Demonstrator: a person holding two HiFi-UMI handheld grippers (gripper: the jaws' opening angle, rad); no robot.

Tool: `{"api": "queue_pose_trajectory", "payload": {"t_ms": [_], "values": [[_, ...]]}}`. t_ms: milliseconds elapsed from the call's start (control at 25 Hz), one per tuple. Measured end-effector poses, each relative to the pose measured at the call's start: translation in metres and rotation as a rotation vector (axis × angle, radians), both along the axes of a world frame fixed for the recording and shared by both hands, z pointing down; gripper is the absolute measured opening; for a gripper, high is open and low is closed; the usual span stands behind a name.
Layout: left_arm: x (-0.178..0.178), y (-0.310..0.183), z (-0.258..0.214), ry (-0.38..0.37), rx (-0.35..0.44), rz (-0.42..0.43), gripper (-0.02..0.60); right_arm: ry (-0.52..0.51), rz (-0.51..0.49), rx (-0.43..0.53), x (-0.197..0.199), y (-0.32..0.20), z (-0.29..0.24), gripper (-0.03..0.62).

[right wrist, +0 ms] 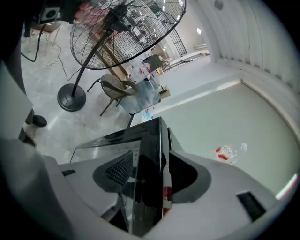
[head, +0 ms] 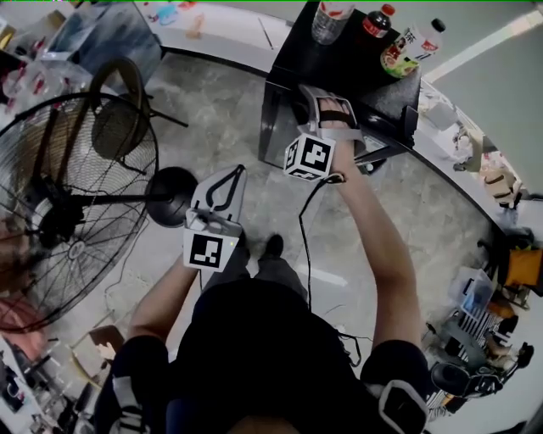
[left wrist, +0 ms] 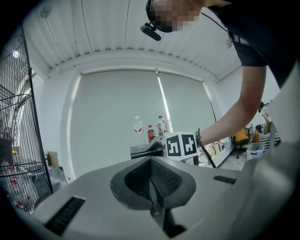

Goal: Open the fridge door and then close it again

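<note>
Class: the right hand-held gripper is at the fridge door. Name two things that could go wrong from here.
1. The right hand-held gripper grips only the thin edge of the fridge door; it could slip off when pulled.
2. Three bottles stand on the fridge top; a sharp tug or a slam might topple them.
</note>
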State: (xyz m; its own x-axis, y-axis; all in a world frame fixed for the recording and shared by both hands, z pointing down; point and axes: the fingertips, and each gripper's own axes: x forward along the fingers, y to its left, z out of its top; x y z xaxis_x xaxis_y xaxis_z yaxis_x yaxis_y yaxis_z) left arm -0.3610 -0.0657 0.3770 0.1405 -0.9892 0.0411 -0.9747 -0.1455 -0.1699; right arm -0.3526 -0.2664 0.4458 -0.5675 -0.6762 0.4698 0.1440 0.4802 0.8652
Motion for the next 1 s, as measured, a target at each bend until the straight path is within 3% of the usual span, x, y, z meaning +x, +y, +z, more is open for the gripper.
{"api": "queue_pose_trajectory", "payload": {"t_ms": [280,520,1000], "values": [[0.002,0.003,0.001,0.062,-0.007,-0.018,0.023,-0.092,0.014,-0.092,0.016,0.019,-0.006,0.256],[0.002,0.003,0.002,0.042,-0.009,-0.019,0.023,-0.179,0.01,-0.154,0.026,0.036,-0.017,0.252],[0.002,-0.001,-0.004,0.06,0.016,-0.042,0.023,-0.453,0.056,-0.364,0.055,0.068,-0.04,0.221]]}}
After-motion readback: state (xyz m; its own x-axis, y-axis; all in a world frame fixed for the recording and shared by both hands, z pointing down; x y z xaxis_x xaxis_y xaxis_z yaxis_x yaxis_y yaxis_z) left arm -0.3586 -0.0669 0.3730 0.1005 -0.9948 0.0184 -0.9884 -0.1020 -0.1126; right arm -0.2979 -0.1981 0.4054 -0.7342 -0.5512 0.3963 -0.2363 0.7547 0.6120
